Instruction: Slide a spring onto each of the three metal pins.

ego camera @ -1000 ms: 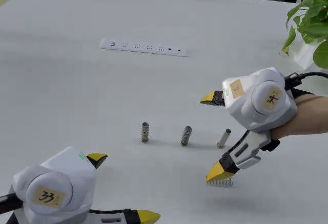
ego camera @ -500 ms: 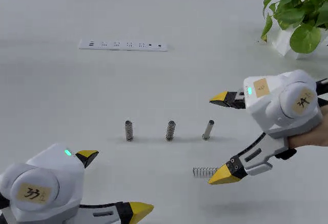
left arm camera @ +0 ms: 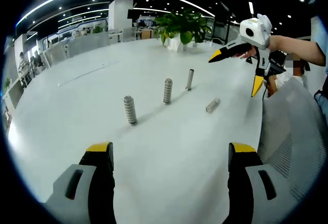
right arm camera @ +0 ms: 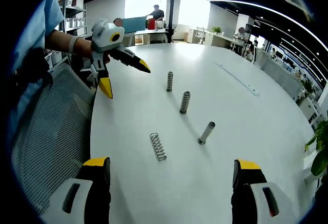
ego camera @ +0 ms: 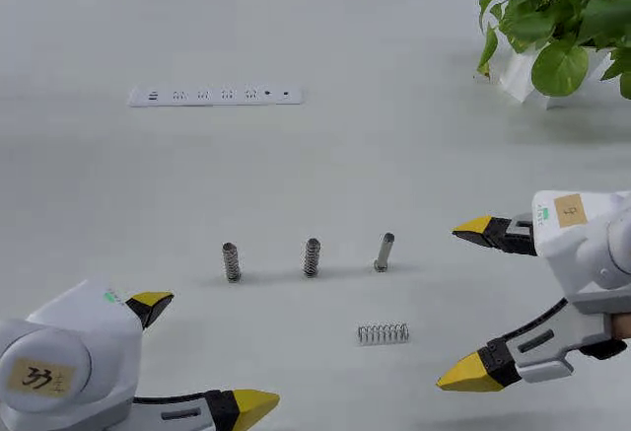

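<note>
Over the white table (ego camera: 375, 46), both pairs of jaws are spread wide and empty.
Right gripper (ego camera: 452, 306) gapes near the loose spring (ego camera: 384, 332), which lies flat just before the bare pin (ego camera: 384, 251); left gripper (ego camera: 217, 352) hangs well apart. Left pin (ego camera: 232, 261) and middle pin (ego camera: 312, 256) carry springs.
</note>
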A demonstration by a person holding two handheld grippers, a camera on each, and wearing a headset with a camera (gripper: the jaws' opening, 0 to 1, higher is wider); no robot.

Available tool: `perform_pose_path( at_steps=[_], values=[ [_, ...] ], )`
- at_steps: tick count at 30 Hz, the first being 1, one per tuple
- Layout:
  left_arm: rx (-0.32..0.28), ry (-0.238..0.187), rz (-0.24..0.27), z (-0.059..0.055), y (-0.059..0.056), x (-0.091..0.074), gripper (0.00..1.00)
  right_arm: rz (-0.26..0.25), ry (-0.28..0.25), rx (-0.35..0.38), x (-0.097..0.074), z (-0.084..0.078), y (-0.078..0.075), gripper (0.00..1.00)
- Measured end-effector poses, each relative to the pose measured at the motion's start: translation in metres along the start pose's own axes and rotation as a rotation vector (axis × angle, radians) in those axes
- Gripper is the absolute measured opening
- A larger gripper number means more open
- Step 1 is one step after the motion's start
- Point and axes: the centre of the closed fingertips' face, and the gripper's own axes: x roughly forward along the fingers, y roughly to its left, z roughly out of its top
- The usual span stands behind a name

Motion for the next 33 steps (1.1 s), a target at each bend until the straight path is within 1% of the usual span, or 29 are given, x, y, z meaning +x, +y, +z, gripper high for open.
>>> perform_pose_path(
  at_steps=[3,6,9,14,16,17,18,20,22,24,29,33],
  values=[
    [0.008,0.006,-0.010,0.000,-0.003,0.001,0.91,-0.008,-0.007,0.032,-0.002,-0.005,0.001,0.99],
    [0.014,0.013,-0.018,-0.001,-0.005,0.004,0.91,-0.013,-0.008,0.043,-0.004,-0.008,0.003,0.99],
    [0.016,0.012,-0.023,-0.001,-0.007,0.005,0.91,-0.019,-0.015,0.052,-0.006,-0.009,0.003,0.99],
    [0.029,0.008,-0.044,0.000,-0.014,0.011,0.90,-0.026,-0.018,0.062,-0.009,-0.011,0.002,0.99],
    [0.043,-0.002,-0.068,0.003,-0.021,0.015,0.89,-0.030,-0.021,0.064,-0.011,-0.012,0.003,0.99],
    [0.059,-0.012,-0.091,0.006,-0.027,0.018,0.87,-0.033,-0.024,0.069,-0.011,-0.012,0.002,0.99],
    [0.064,-0.011,-0.095,0.006,-0.029,0.020,0.84,-0.036,-0.026,0.073,-0.012,-0.012,0.002,0.99],
    [0.073,-0.009,-0.112,0.007,-0.035,0.027,0.83,-0.040,-0.038,0.092,-0.014,-0.012,0.003,0.99],
    [0.084,-0.011,-0.126,0.008,-0.039,0.033,0.82,-0.038,-0.042,0.097,-0.014,-0.012,0.004,0.99],
    [0.093,-0.012,-0.140,0.009,-0.044,0.040,0.81,-0.041,-0.034,0.098,-0.014,-0.016,0.006,0.99],
    [0.112,-0.024,-0.174,0.014,-0.055,0.054,0.75,-0.041,-0.029,0.116,-0.017,-0.023,0.011,0.99],
    [0.152,-0.014,-0.212,0.016,-0.063,0.065,0.65,-0.048,-0.026,0.131,-0.020,-0.026,0.013,0.99]
  ],
)
